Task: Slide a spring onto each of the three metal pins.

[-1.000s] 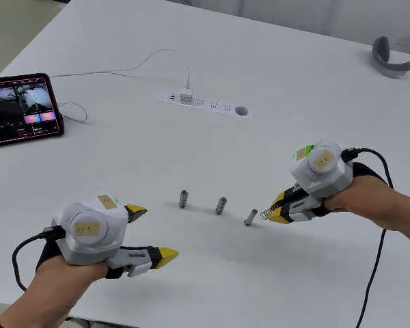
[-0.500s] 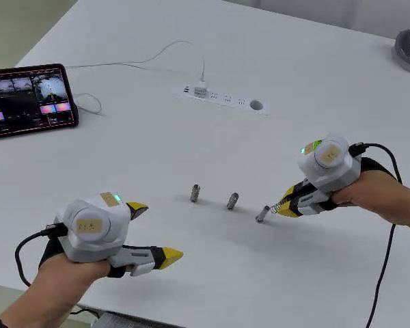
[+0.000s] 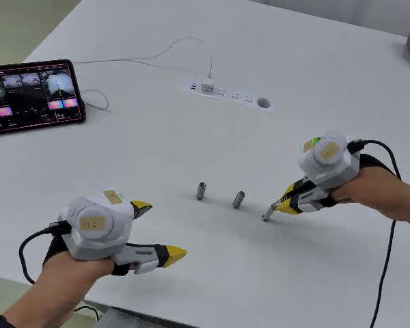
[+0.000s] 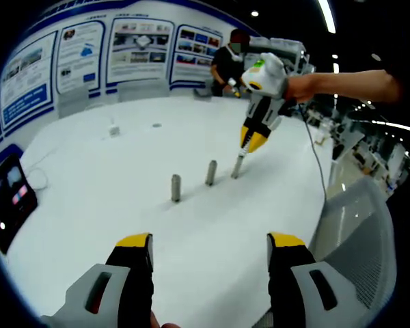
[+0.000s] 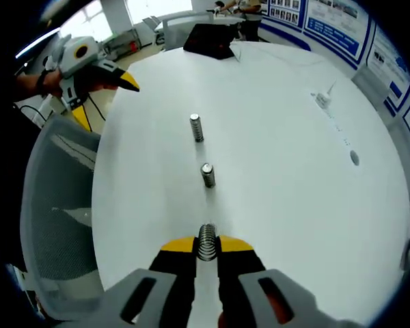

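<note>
White table (image 3: pixel 191 137) with three pins in a row. Right gripper (image 3: pixel 281 204), pointing down and to the person's left, is clenched on a spring (image 5: pixel 206 240) at the top of the leaning end pin (image 3: pixel 267 214). Middle pin (image 3: pixel 238 199) and far pin (image 3: pixel 201 191) carry springs. Left gripper (image 3: pixel 158 230) is held level near the table's front edge, jaws spread and empty.

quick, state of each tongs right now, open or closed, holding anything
Left tongs: open, holding nothing.
Right tongs: closed on a spring.
</note>
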A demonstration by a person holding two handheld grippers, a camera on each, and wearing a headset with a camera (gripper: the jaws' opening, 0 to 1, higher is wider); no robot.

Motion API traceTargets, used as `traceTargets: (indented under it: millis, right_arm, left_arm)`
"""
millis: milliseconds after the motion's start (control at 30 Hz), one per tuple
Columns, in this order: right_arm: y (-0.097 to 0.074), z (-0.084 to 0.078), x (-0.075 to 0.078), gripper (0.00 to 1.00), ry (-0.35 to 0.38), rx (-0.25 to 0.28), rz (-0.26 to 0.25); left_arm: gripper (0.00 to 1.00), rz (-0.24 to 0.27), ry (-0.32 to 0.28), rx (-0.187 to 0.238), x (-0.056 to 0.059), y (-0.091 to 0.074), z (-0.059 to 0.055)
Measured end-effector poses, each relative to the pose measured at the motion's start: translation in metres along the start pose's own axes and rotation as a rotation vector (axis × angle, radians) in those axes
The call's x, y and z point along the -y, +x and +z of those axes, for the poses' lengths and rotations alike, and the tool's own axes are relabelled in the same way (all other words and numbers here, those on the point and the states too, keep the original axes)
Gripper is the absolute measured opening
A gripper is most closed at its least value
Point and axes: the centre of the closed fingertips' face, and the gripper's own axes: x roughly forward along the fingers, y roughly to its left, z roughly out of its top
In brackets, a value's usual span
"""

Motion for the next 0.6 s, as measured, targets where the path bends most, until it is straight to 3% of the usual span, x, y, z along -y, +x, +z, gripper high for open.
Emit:
traceTargets:
  millis: [600]
  right_arm:
    - [0.017,0.005,0.004,0.13,-0.045,-0.021,-0.003]
  left_arm:
    - [0.68,0.011,-0.008,-0.003,-0.004,-0.004,-0.003]
